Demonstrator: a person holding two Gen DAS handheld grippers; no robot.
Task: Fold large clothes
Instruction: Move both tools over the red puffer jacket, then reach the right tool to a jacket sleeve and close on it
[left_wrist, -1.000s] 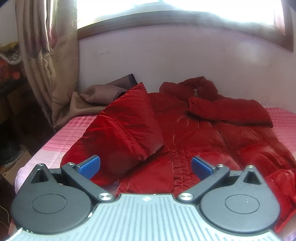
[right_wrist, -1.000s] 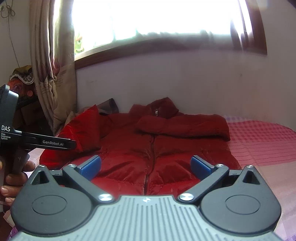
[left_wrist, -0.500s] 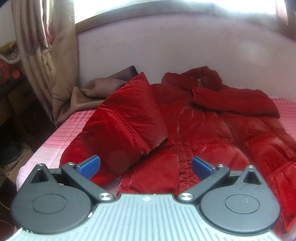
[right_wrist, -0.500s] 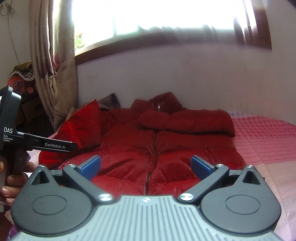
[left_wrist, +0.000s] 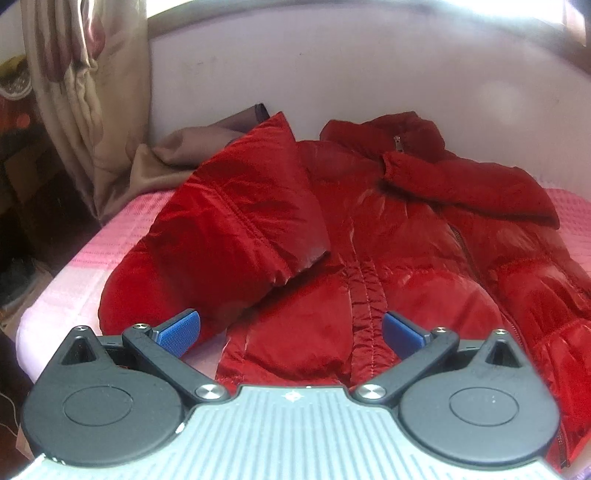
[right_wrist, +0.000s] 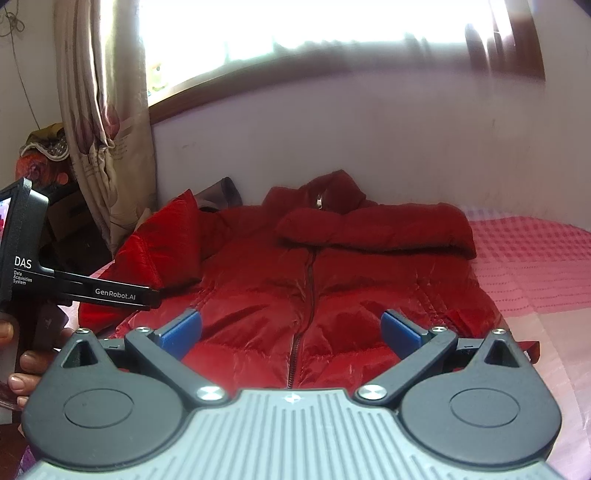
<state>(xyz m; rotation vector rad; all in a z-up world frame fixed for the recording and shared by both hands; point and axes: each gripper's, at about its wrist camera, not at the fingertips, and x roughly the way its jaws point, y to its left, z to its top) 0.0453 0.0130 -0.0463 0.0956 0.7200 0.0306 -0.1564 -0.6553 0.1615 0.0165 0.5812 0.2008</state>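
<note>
Left claw (right_wrist: 79, 291) reads "DAS" and "GenRobot.AI" beside jacket (right_wrist: 332, 280).

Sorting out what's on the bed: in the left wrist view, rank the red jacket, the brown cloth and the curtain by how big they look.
1. red jacket, clearly largest.
2. curtain, cut off by the frame.
3. brown cloth, partly hidden behind the jacket; true size unsure.

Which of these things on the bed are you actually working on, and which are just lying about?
Part of the job:
- red puffer jacket, spread on the bed
- left gripper, open
- right gripper, open

Just lying about:
- brown garment by the wall
- patterned curtain
- pink bedspread
</note>
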